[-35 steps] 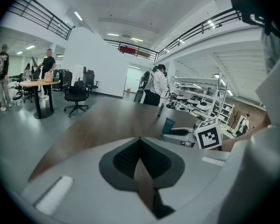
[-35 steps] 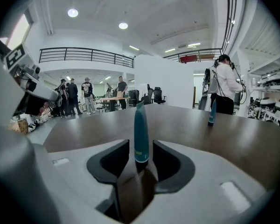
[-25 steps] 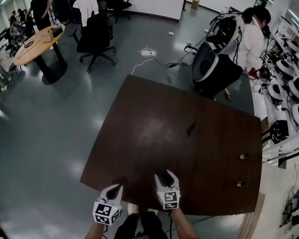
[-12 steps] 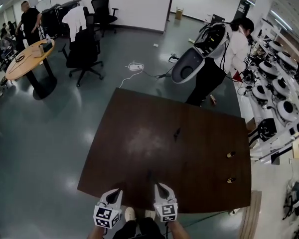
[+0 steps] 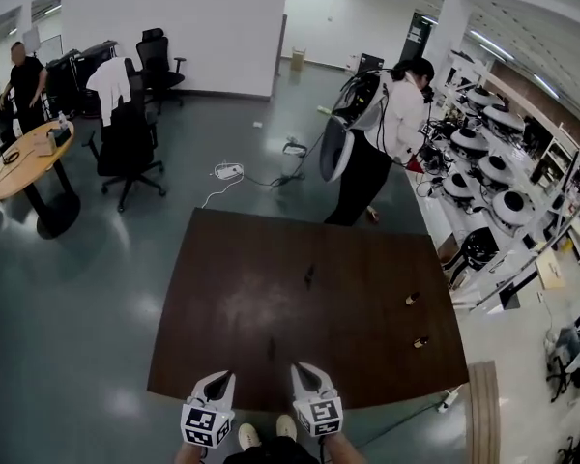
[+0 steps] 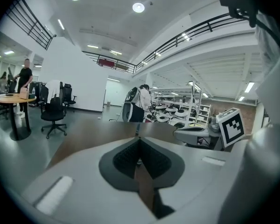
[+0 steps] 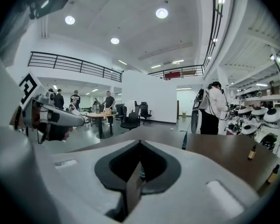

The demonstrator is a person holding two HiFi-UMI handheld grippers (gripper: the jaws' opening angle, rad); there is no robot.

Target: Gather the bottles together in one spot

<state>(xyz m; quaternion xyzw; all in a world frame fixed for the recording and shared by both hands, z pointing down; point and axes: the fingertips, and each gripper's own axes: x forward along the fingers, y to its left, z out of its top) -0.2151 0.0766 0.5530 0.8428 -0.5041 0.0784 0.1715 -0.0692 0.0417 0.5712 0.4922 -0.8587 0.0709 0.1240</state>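
Table [image 5: 222, 288]: dark brown, with four small bottles standing scattered and none gathered yet.
Near bottle [image 5: 271, 348]: dark, upright, closest to the near edge.
Centre bottle [image 5: 308, 275]: dark, farther off, mid-table.
Far-right bottle [image 5: 412, 299] and near-right bottle [image 5: 420, 341]: brownish, near each other by the right edge and well apart from the other two. This is likely the handiest gathering spot.
Left gripper [image 5: 219, 383]: fingers pressed together, empty, poised over the near edge.
Right gripper [image 5: 303, 375]: fingers likewise closed on nothing, beside the left.
Both seem parked clear of the bottles, so any pick calls for opening first.
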